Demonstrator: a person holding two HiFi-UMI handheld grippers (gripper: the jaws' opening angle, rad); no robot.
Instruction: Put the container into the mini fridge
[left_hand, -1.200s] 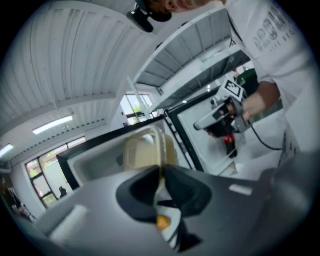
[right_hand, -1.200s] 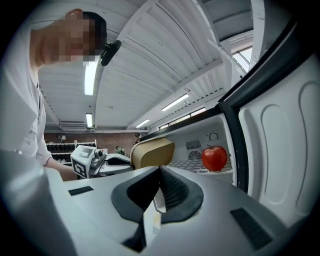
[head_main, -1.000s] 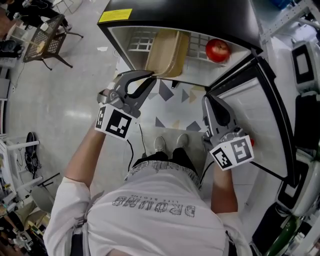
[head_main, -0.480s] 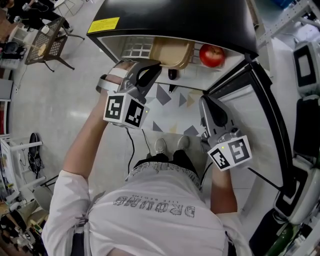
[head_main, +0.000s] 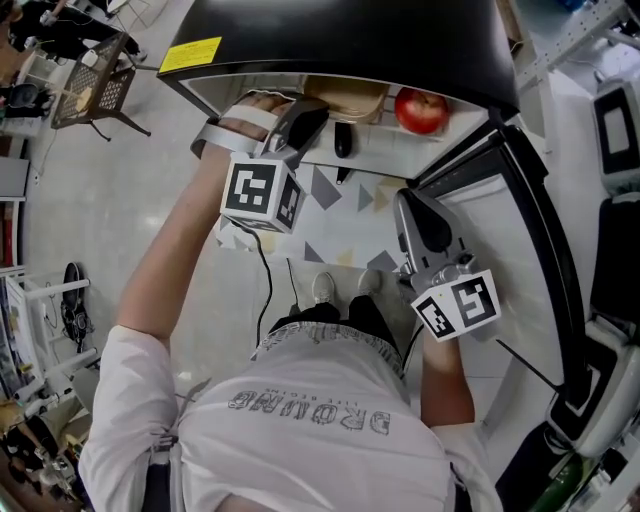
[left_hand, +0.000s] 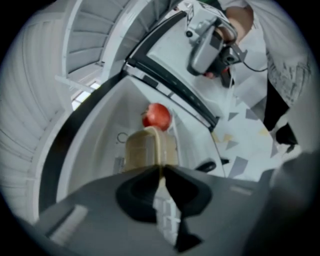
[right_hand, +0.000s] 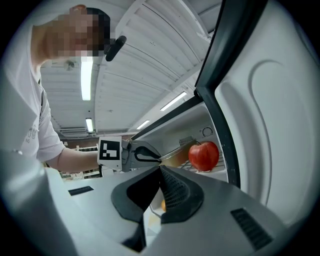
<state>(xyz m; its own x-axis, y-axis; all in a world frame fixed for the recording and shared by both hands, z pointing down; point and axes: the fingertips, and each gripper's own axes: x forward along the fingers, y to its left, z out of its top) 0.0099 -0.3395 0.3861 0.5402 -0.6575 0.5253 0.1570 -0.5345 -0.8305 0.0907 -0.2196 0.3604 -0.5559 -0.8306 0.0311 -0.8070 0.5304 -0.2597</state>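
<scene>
The black mini fridge (head_main: 340, 40) stands open, its door (head_main: 520, 230) swung out to the right. A tan container (head_main: 350, 97) lies inside on the wire shelf, left of a red apple (head_main: 420, 110). My left gripper (head_main: 318, 108) reaches into the fridge mouth, shut on the container's thin near rim (left_hand: 150, 147); beyond it the apple (left_hand: 156, 116) shows. My right gripper (head_main: 408, 205) hangs lower, beside the door's inner face, shut and holding nothing. From the right gripper view (right_hand: 160, 169) I see the left gripper (right_hand: 142, 154), the container (right_hand: 176, 156) and the apple (right_hand: 203, 155).
A small dark part (head_main: 343, 140) sticks out at the fridge's front lower edge. A mat with grey and tan triangles (head_main: 345, 215) covers the floor before the fridge, by the person's shoes (head_main: 320, 288). A wicker chair (head_main: 95, 85) stands far left; white racks line the right.
My left gripper has carried the container from the fridge's mouth deeper onto the shelf beside the apple. The right gripper has stayed by the door.
</scene>
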